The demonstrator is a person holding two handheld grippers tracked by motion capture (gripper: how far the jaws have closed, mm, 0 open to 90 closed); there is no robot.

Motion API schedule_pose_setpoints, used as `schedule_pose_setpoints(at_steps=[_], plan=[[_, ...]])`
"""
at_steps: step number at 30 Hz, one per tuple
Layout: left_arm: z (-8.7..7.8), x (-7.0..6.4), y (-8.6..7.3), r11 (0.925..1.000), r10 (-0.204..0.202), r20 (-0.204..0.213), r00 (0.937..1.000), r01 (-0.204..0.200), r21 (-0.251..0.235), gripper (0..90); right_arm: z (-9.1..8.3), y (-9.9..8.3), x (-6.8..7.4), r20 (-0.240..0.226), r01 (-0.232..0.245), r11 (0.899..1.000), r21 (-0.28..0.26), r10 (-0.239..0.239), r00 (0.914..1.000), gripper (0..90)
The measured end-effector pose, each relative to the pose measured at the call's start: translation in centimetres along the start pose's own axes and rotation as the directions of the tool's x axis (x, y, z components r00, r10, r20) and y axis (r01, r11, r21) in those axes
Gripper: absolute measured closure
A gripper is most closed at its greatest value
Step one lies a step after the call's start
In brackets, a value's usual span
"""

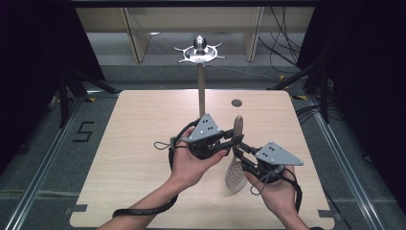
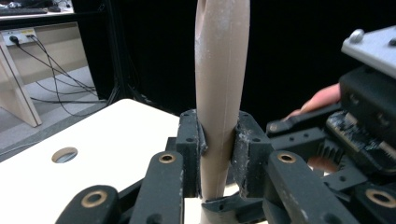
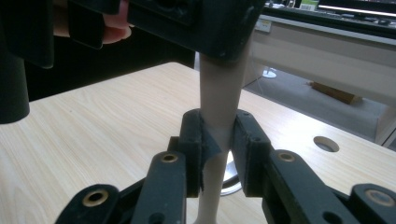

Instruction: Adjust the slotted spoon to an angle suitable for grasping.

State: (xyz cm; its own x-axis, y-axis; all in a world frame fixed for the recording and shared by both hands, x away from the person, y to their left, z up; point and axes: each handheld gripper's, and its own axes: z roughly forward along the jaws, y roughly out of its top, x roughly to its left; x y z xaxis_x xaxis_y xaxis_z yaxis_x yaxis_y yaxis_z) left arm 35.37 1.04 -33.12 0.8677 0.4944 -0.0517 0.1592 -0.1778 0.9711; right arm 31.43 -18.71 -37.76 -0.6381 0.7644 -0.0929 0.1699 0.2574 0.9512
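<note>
Both grippers hold 1 slotted spoon (image 1: 236, 167) above the bench (image 1: 139, 143), near its centre. Your left gripper (image 1: 230, 140) has its fingers (image 2: 189, 140) clamped on the upper handle, toward 12 o'clock; your right gripper (image 1: 239, 154) has its fingers (image 3: 191, 140) clamped on the handle lower down, nearer the perforated bowl at 6 o'clock. Risk: with 2 grips on 1 rigid handle, any uneven pull or twist could lever the smooth handle out of a grip. Release 1 grip carelessly and the bowl may swing down and strike the bench.
</note>
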Motion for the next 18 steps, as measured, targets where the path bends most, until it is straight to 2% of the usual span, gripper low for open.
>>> schedule_pose_setpoints(at_steps=[1,2,4,6,9,10,11,12,14,16,17,18], plan=[[0.0,0.1,0.0,1.0000,0.004,-0.003,1.0000,-0.004,0.003,73.7,0.0,0.0,0.0,0.000,0.000,1.000,0.000,0.000,1.0000,66.0],[-0.1,0.2,0.0,0.9999,0.006,-0.007,1.0000,-0.006,0.011,73.8,0.0,0.0,0.2,0.005,-0.021,1.000,0.019,0.021,0.9998,61.1],[-0.4,0.5,0.0,0.9999,0.004,-0.012,0.9999,-0.004,0.012,73.8,-0.2,0.0,0.2,0.012,0.000,1.000,0.025,0.000,0.9999,55.6],[-0.7,0.9,0.1,1.0000,0.000,-0.019,0.9998,0.000,0.007,73.9,-0.5,-0.3,0.3,0.007,-0.005,1.000,0.030,0.004,1.0000,51.7],[-1.3,1.5,0.3,0.9999,0.007,-0.030,0.9995,-0.007,0.012,73.9,-0.9,-0.5,0.3,0.005,-0.001,1.000,0.031,0.001,1.0000,50.1],[-1.6,1.8,0.4,0.9999,0.013,-0.032,0.9994,-0.012,0.011,73.9,-1.1,-0.6,0.2,-0.009,0.007,0.999,0.037,-0.007,0.9999,49.7],[-1.8,1.9,0.4,0.9998,0.014,-0.033,0.9993,-0.014,0.011,73.9,-1.6,-0.9,0.3,0.003,-0.020,0.999,0.039,0.020,0.9998,49.5],[-2.0,2.1,0.5,0.9998,0.016,-0.035,0.9993,-0.016,0.010,73.9,-1.6,-0.9,0.3,0.003,-0.020,0.999,0.039,0.020,0.9998,49.5],[-2.5,2.5,0.6,0.9998,0.018,-0.035,0.9992,-0.018,0.004,74.0,-2.0,-1.1,-0.1,-0.005,-0.015,0.999,0.036,0.015,0.9999,49.3],[-2.8,2.7,0.7,0.9997,0.022,-0.030,0.9993,-0.022,0.002,74.0,-2.3,-1.3,-0.5,0.008,-0.007,0.999,0.031,0.007,0.9999,49.3],[-3.0,2.9,0.8,0.9997,0.025,-0.027,0.9993,-0.025,0.001,74.0,-2.4,-1.5,-0.7,0.006,-0.029,0.999,0.029,0.029,0.9996,49.3],[-3.2,3.0,0.8,0.9996,0.030,-0.024,0.9993,-0.030,0.002,74.0,-2.6,-1.6,-1.1,0.017,-0.029,0.999,0.030,0.028,0.9995,49.3]])
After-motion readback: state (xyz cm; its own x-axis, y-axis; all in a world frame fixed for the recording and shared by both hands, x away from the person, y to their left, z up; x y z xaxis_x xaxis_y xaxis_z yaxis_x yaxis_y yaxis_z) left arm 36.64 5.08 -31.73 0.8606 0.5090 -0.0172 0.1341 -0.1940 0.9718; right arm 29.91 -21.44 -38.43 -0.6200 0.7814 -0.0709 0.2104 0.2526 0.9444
